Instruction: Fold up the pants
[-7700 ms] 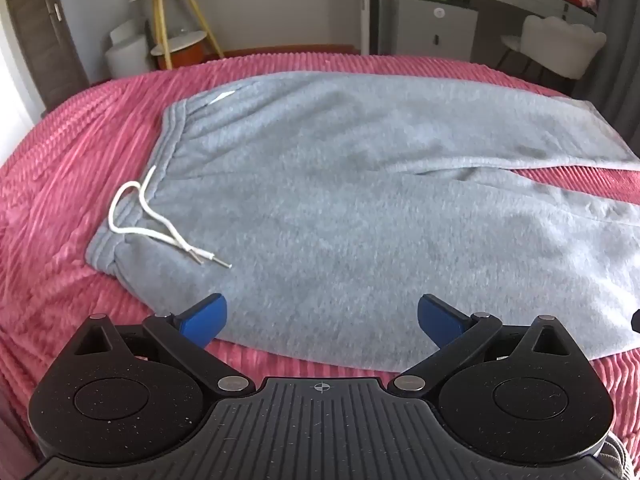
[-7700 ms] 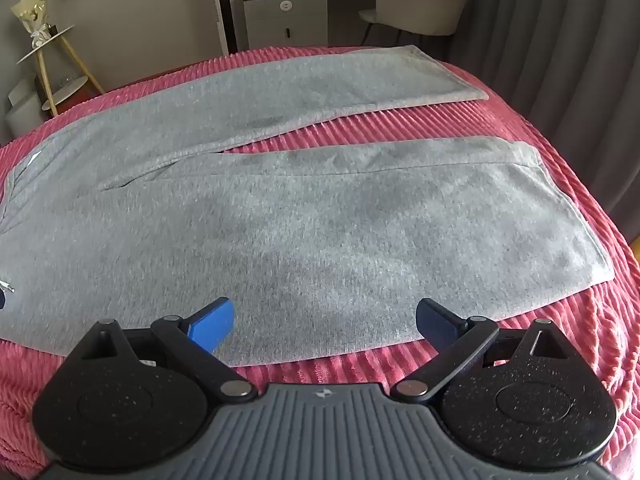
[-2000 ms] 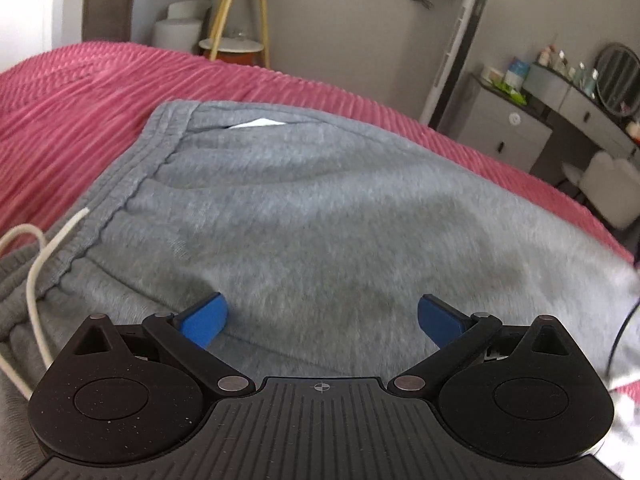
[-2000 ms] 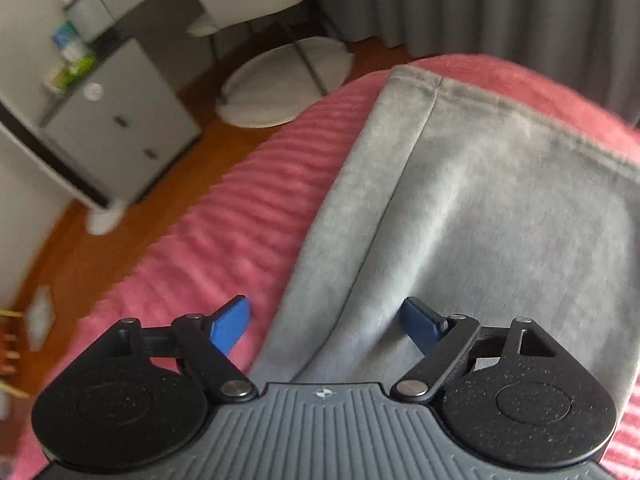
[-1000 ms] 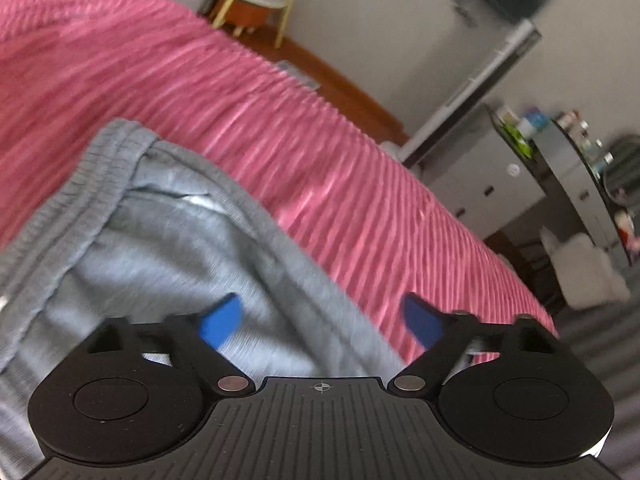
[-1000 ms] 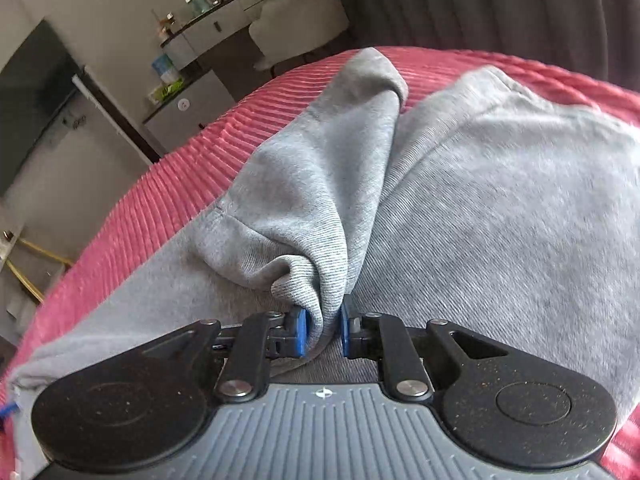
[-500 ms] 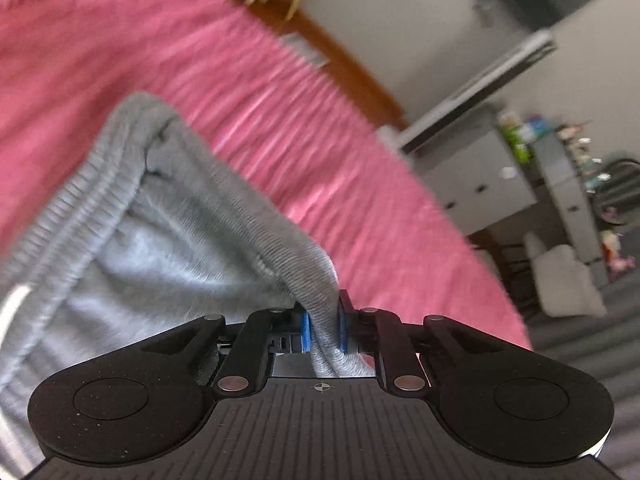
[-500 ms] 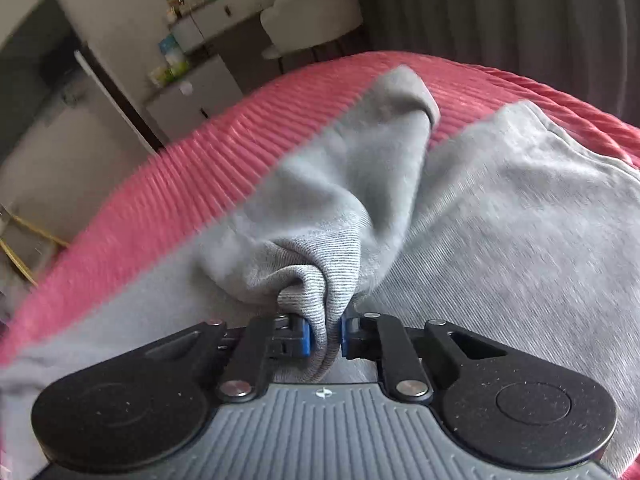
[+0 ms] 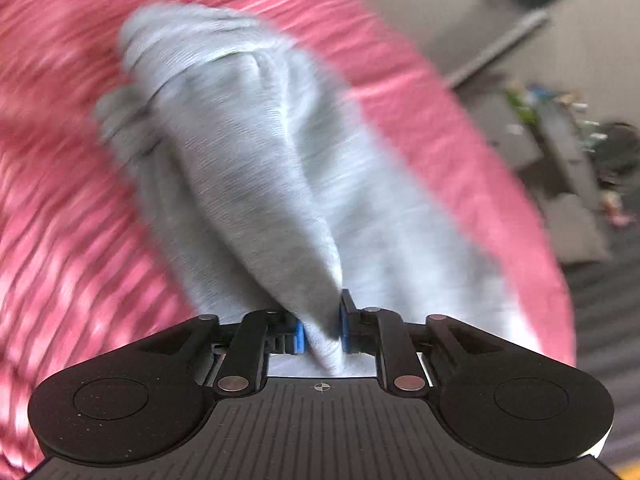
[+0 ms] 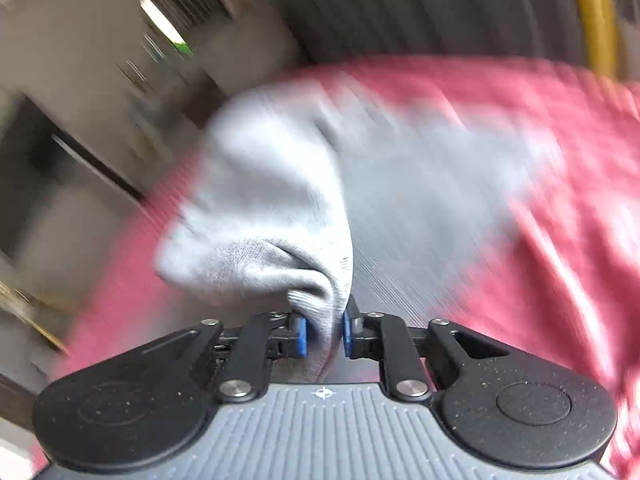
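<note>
The grey pants [image 9: 256,168] lie bunched on the pink ribbed bed cover [image 9: 60,240], blurred by motion. My left gripper [image 9: 321,330] pinches a fold of their fabric between its blue pads; its jaws are opening slightly, but the cloth is still pressed between them. In the right wrist view, my right gripper [image 10: 324,334] is shut on another gathered fold of the pants [image 10: 272,208], which trail away over the bed cover [image 10: 560,200]. The rest of the garment is hidden behind the lifted folds.
Blurred furniture [image 9: 560,152] stands beyond the bed's far edge in the left wrist view. A dark grey curtain [image 10: 400,8] and a yellow pole [image 10: 596,12] rise behind the bed in the right wrist view. The bed edge is close on both sides.
The left gripper, open a second ago, has shut on the waistband edge and swept across the bed with it. The right gripper has kept its hold and also moved, dragging its fold.
</note>
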`<state>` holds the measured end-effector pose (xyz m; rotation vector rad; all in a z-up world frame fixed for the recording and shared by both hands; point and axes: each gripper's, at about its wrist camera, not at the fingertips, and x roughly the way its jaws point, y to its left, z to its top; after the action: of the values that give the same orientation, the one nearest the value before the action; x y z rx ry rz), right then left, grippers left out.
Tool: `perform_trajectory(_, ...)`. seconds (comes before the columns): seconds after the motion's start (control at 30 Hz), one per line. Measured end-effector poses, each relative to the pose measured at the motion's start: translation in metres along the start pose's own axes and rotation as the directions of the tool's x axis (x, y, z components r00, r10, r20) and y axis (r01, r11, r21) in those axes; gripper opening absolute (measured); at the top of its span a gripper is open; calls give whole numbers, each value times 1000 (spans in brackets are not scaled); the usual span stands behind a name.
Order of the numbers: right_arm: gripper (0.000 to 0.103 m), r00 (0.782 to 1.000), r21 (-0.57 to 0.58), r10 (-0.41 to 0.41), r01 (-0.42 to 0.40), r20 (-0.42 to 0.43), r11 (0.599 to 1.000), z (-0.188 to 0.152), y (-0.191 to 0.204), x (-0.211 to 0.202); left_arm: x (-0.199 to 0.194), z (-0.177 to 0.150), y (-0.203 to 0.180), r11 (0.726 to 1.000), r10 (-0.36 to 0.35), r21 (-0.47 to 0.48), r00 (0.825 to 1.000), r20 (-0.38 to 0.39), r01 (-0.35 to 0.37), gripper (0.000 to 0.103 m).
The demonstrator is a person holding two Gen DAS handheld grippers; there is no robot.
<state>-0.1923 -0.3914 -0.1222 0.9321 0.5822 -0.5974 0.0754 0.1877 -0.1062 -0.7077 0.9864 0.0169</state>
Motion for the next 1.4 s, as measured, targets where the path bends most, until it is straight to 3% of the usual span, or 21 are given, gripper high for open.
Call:
perform_trajectory(0.07, 19, 998, 14, 34, -35, 59, 999, -10, -7, -5, -3, 0, 0, 1000, -2, -5, 1000, 23, 2, 25)
perform_trajectory(0.13, 42, 996, -48, -6, 10, 85, 999, -9, 8, -16, -12, 1, -6, 999, 10, 40, 998, 63, -12, 37)
perform_trajectory(0.2, 60, 986, -205, -70, 101, 151, 974, -9, 32, -26, -23, -5, -10, 996, 35, 74, 993, 111, -43, 43)
perform_trajectory(0.27, 68, 954, -382, -129, 230, 271, 895, -15, 59, -35, -23, -10, -12, 993, 41, 107, 990, 137, -56, 57)
perform_trajectory(0.33, 78, 940, -505, -92, 256, 327, 824, -17, 72, -36, -23, -11, -12, 991, 47, 116, 988, 144, -64, 58)
perform_trajectory(0.5, 77, 944, -764, -96, 312, 315, 565, -45, 107, 1, -19, -14, -8, 993, 58, 98, 988, 146, -73, 62)
perform_trajectory(0.6, 76, 947, -833, -122, 321, 298, 451, -56, 122, 27, -17, -14, -7, 993, 65, 87, 986, 155, -79, 64)
perform_trajectory(0.63, 65, 939, -834, -142, 343, 313, 433, -56, 122, 34, -15, -13, -7, 994, 65, 82, 985, 158, -78, 64)
perform_trajectory(0.67, 47, 934, -823, -160, 358, 321, 441, -51, 123, 39, -15, -13, -6, 994, 66, 75, 985, 157, -79, 64)
perform_trajectory(0.7, 15, 939, -797, -176, 343, 295, 497, -39, 120, 43, -15, -13, -6, 994, 65, 72, 986, 156, -77, 64)
perform_trajectory(0.73, 12, 945, -762, -192, 326, 264, 559, -27, 115, 45, -15, -13, -6, 995, 64, 70, 986, 157, -76, 64)
perform_trajectory(0.8, 10, 972, -640, -154, 232, 177, 733, 3, 102, 43, -15, -12, -6, 995, 59, 66, 986, 159, -71, 65)
perform_trajectory(0.87, 9, 986, -515, -123, 165, 115, 841, 34, 99, 45, -13, -12, -6, 995, 55, 68, 985, 164, -66, 67)
perform_trajectory(0.93, 8, 992, -378, -22, 67, 122, 923, 71, 108, 37, -10, -11, -6, 994, 57, 81, 984, 169, -72, 67)
perform_trajectory(1.0, 8, 978, -270, 123, -74, 169, 960, 109, 124, 11, -8, -11, -7, 993, 64, 89, 983, 170, -80, 67)
perform_trajectory(1.03, 8, 955, -241, 209, -157, 208, 958, 123, 130, -8, -8, -11, -7, 993, 66, 90, 983, 170, -82, 68)
perform_trajectory(1.13, 8, 838, -171, 419, -382, 351, 908, 154, 123, -64, -7, -10, -8, 993, 64, 90, 984, 169, -80, 70)
perform_trajectory(1.2, 8, 797, -153, 436, -411, 418, 899, 156, 98, -81, -6, -10, -7, 993, 61, 90, 984, 169, -77, 71)
perform_trajectory(1.23, 8, 796, -133, 416, -400, 441, 907, 152, 81, -82, -5, -10, -8, 993, 60, 93, 984, 170, -77, 72)
perform_trajectory(1.27, 8, 814, -104, 367, -360, 451, 927, 146, 61, -78, -4, -10, -8, 992, 60, 98, 984, 170, -78, 73)
perform_trajectory(1.4, 7, 924, 89, 80, -121, 373, 989, 111, -26, -34, -3, -11, -11, 988, 68, 128, 984, 163, -89, 75)
